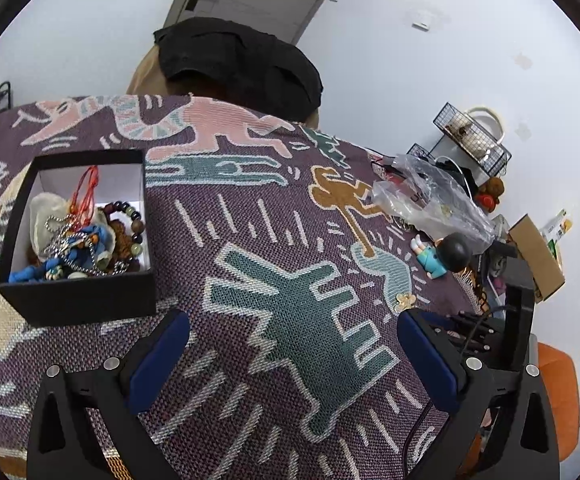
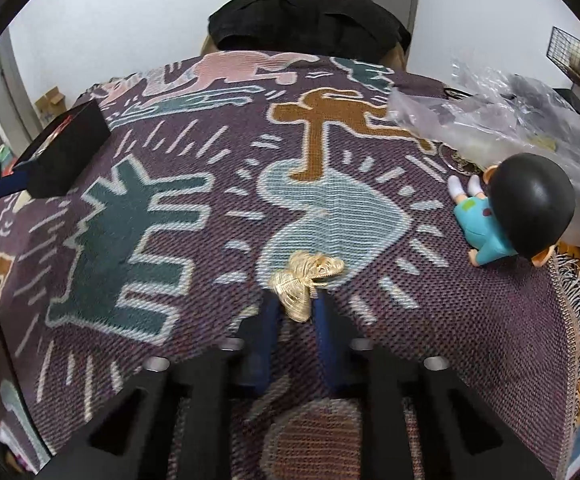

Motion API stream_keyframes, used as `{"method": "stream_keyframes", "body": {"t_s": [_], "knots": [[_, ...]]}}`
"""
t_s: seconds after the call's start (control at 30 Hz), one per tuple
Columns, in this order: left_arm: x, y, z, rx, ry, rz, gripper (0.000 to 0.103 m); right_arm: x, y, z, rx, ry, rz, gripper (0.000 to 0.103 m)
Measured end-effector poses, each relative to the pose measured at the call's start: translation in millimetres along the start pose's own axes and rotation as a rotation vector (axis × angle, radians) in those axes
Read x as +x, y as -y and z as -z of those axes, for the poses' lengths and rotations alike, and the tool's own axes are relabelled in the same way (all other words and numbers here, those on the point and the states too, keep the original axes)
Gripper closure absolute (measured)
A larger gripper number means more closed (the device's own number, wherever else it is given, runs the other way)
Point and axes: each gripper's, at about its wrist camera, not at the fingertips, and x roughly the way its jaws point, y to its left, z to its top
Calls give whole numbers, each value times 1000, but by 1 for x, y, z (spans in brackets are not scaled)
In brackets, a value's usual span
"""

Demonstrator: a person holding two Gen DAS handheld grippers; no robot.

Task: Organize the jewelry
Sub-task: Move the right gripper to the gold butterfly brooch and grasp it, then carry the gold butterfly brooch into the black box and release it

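Observation:
A black box with a white inside stands on the patterned cloth at the left; it holds bead bracelets, a ball chain, a red cord and blue trinkets. My left gripper is open and empty, just right of the box. My right gripper is shut on a gold wire brooch and holds it just above the cloth. In the left wrist view the brooch shows by the right gripper's black body. The box is far left in the right wrist view.
A patterned woven cloth covers the table. A toy figure with a black head lies at the right, beside a crumpled clear plastic bag. A chair with black clothing stands beyond. Wire baskets and a cardboard box crowd the right edge.

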Motion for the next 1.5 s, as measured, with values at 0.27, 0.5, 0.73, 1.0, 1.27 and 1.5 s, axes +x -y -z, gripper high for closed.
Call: {"method": "stream_keyframes", "body": {"t_s": [0.27,0.5,0.73,1.0,1.27,1.5], "knots": [[-11,-12,0,-24,23,-4,0,-3,-4,-2,11,10,2,87],[-22,-21,-3,-38,50,-14,0,-22,-14,-12,-3,57,-10,87],[-43,-38,-9,-60,95,-40,0,-50,-40,-38,-49,124,-55,87],[-85,-75,-14,-125,192,-100,0,-71,-94,-81,-133,200,-120,87],[-126,-117,-10,-200,265,-137,0,-74,-157,-116,-220,229,-172,87],[-156,-149,0,-260,323,-178,0,-63,-206,-137,-287,221,-209,87]]}}
